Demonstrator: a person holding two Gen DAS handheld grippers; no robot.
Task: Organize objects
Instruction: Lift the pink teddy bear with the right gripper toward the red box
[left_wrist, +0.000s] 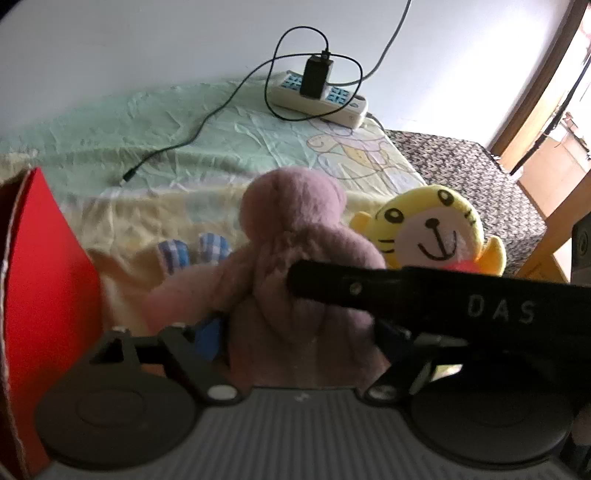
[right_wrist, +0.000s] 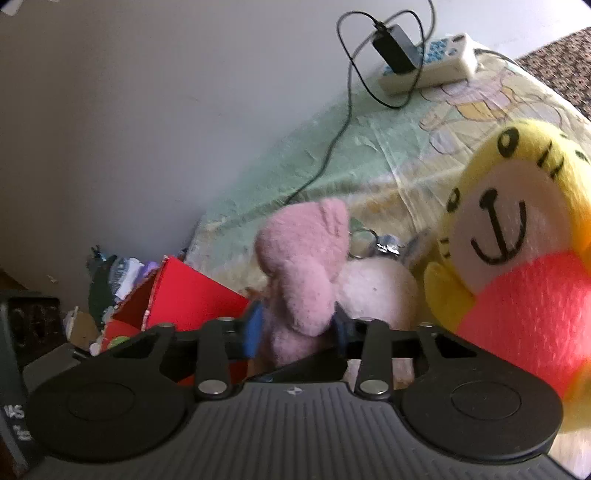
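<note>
A bed (left_wrist: 155, 147) with a pale green and yellow sheet stood against a white wall (left_wrist: 147, 40); a power strip (left_wrist: 321, 98) lay far right. Your left gripper (left_wrist: 295, 328) and right gripper (right_wrist: 295, 328) were both clamped on the pink plush (left_wrist: 291, 266), left of the yellow plush (left_wrist: 436, 229). The red box (left_wrist: 48, 280) was cut off at near left.

My left tongs (left_wrist: 295, 332) are black, with blue pads (left_wrist: 207, 338) at the tips. Two big round black discs sit low in the frame beside a grey ribbed plate. My right tongs (right_wrist: 295, 332) look the same, with shiny silver screws. White letters "DAS" mark one black finger.
</note>
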